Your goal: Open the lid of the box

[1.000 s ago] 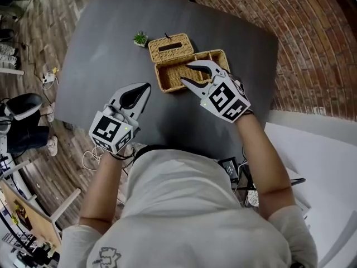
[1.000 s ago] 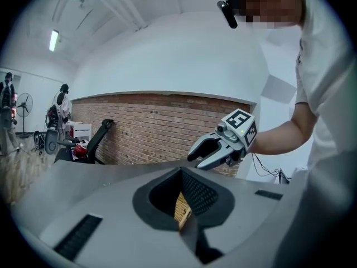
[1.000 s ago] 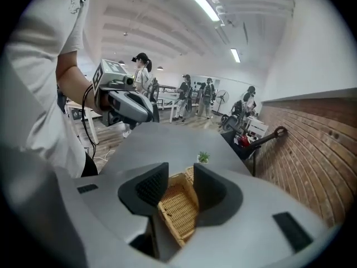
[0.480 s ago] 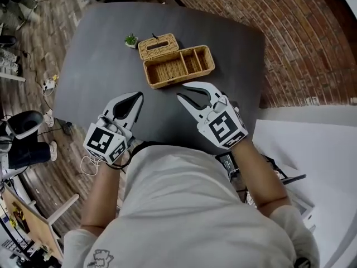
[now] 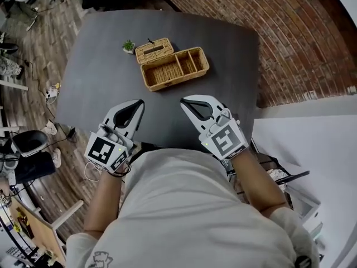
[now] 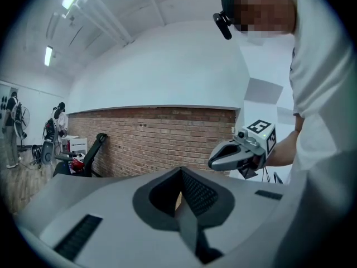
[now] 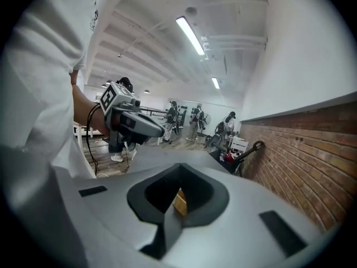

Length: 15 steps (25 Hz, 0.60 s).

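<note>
wicker box lay just beside the small plant, lid open, long axis running rightward away from it. left gripper closed, empty; right gripper had just closed, empty; both well apart from the plant.

Bright, even indoor light falls from long ceiling lamps well above the table. The lamps glare white in both gripper views. The table's grey top is matte and shows no glare, and the box on it casts only a thin, soft shadow. The brick wall beyond the table bows with lens distortion. Both gripper views have black, rounded corners, and whatever is nearest the lens looks soft.
</note>
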Each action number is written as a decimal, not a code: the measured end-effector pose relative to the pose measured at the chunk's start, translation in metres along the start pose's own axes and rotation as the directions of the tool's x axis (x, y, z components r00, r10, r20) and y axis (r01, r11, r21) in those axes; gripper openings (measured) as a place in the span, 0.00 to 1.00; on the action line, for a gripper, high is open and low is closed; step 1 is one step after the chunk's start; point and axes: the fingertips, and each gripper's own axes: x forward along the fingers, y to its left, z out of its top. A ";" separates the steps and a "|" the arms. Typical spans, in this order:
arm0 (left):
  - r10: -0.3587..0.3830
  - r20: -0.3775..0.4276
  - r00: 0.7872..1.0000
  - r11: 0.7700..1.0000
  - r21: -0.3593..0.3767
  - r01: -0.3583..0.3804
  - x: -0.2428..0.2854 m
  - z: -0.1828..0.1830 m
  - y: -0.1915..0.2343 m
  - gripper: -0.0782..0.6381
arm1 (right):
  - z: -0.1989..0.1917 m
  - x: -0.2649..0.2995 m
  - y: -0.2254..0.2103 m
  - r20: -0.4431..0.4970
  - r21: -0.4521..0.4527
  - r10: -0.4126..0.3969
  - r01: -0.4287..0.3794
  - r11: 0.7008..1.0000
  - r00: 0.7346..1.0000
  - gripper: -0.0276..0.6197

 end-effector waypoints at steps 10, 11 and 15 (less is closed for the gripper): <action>-0.056 -0.001 0.998 0.998 0.021 0.056 -0.032 -0.002 -0.007 0.12 | 0.006 0.004 0.028 0.026 0.059 -0.049 0.048 0.997 0.998 0.05; -0.061 -0.002 0.998 0.998 0.023 0.061 -0.038 -0.003 -0.006 0.12 | 0.009 0.006 0.033 0.025 0.058 -0.049 0.047 0.997 0.998 0.05; -0.061 0.009 0.998 0.998 0.011 0.061 -0.068 -0.006 0.004 0.12 | 0.022 0.018 0.054 0.015 0.053 -0.054 0.053 0.997 0.998 0.05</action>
